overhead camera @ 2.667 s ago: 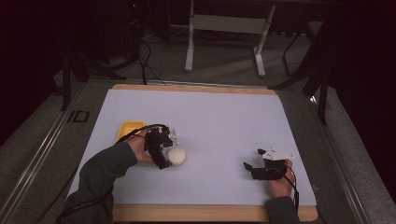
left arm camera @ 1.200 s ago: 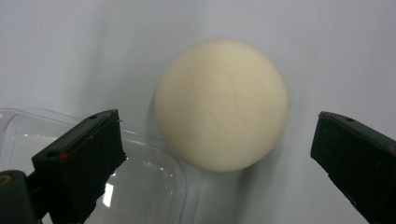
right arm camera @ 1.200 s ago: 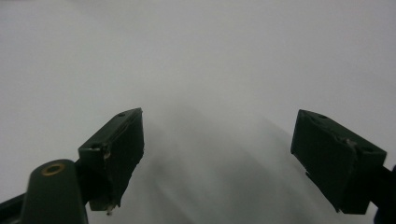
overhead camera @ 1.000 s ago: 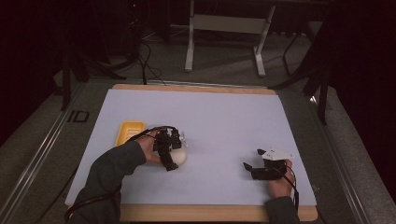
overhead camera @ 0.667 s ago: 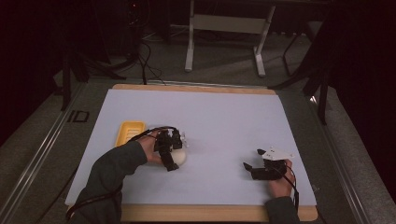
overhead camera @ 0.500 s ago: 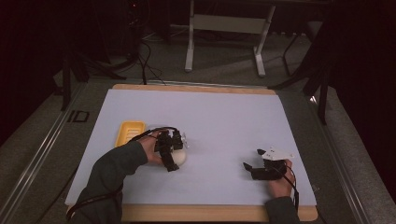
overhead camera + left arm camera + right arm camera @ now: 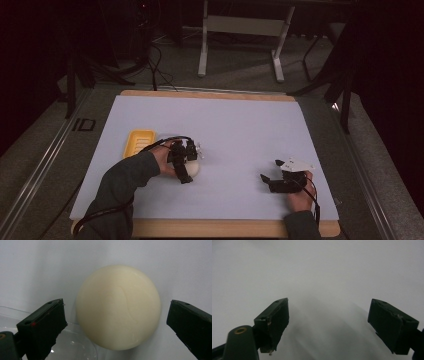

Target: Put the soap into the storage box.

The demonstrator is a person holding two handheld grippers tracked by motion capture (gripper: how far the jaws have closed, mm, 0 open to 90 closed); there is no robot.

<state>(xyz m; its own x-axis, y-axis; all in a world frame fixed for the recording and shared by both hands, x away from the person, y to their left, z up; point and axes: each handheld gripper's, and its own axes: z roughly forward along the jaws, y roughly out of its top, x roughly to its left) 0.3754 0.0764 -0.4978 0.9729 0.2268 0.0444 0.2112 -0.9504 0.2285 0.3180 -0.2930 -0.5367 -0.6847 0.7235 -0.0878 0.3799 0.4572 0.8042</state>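
Your left gripper (image 7: 186, 165) sat over the left half of the mat (image 7: 240, 125), its jaws spread to either side of a round bar of soap (image 7: 118, 307) that lay on the mat. A tray (image 7: 138, 142) lay just left of and behind it. Your right gripper (image 7: 272, 182) rested near the mat's front right, well apart, jaws spread over bare mat.

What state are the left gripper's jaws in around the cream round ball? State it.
Open. The left gripper straddles the cream round ball, with gaps visible at both jaws.
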